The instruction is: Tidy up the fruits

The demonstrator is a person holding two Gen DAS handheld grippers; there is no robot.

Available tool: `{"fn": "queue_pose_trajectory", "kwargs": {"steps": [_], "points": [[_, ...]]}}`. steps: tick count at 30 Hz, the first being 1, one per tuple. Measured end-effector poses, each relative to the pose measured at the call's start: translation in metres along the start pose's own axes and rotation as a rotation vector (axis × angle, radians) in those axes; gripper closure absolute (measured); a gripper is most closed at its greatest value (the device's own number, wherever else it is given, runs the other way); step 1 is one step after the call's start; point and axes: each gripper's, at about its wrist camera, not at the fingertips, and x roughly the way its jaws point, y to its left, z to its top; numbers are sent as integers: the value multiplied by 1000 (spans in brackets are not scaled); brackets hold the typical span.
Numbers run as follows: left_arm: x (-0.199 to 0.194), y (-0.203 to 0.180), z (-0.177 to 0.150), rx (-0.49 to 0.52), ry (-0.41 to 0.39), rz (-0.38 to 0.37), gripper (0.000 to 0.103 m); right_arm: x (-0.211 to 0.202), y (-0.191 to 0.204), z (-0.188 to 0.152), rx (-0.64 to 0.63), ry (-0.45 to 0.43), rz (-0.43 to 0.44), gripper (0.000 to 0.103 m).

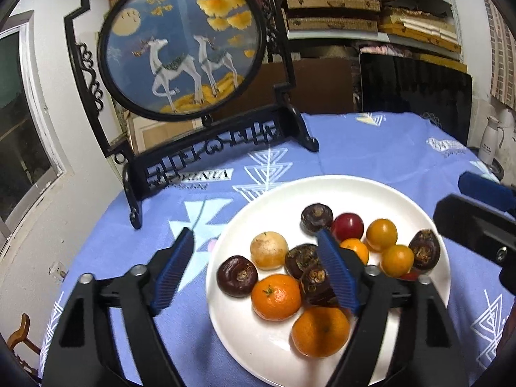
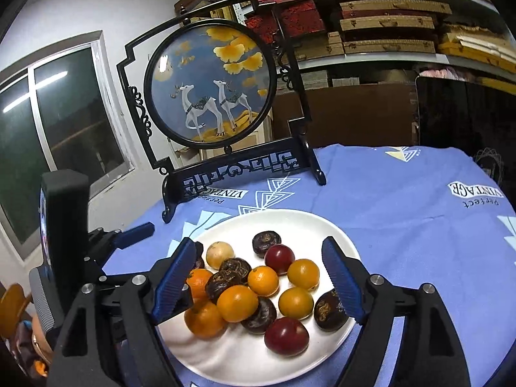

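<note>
A white plate (image 1: 322, 183) on the blue tablecloth holds several fruits: mandarins (image 1: 276, 296), dark brown water chestnuts (image 1: 237, 275), a red plum (image 1: 347, 225) and a pale round fruit (image 1: 268, 250). My left gripper (image 1: 256, 232) hovers open over the plate's left side, its right finger above the chestnuts and nothing between the pads. In the right wrist view the same plate (image 2: 225, 354) lies below my right gripper (image 2: 258, 242), which is open over the pile of mandarins (image 2: 237, 303), plums (image 2: 285, 335) and chestnuts (image 2: 329, 309), apart from them all.
A black-framed round deer screen (image 1: 183, 45) stands on the cloth behind the plate. Shelves of flat boxes (image 1: 354, 9) fill the back wall. A white kettle (image 1: 493, 138) sits at the far right and a window (image 2: 64, 129) is at the left.
</note>
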Motion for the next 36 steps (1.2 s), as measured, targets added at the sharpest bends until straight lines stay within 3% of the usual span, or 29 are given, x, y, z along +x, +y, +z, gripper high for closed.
{"fn": "queue_pose_trajectory", "kwargs": {"steps": [3, 9, 11, 17, 23, 30, 36], "points": [[-19, 5, 4, -18, -89, 39, 6, -11, 1, -2, 24, -19, 6, 19], [-52, 10, -7, -28, -190, 21, 6, -50, 0, -28, -17, -82, -73, 10], [-57, 10, -12, -38, -202, -6, 6, -56, -4, -37, 7, -81, -58, 10], [-54, 9, -17, -56, -202, -11, 6, -45, 5, -56, -71, -36, -91, 10], [-49, 13, -18, -91, -167, -54, 6, -43, 17, -63, -130, -27, -69, 10], [-40, 11, -24, -80, -119, -6, 6, -37, 17, -66, -119, -2, -69, 10], [-42, 13, -24, -84, -114, -22, 6, -34, 20, -67, -128, 11, -67, 10]]}}
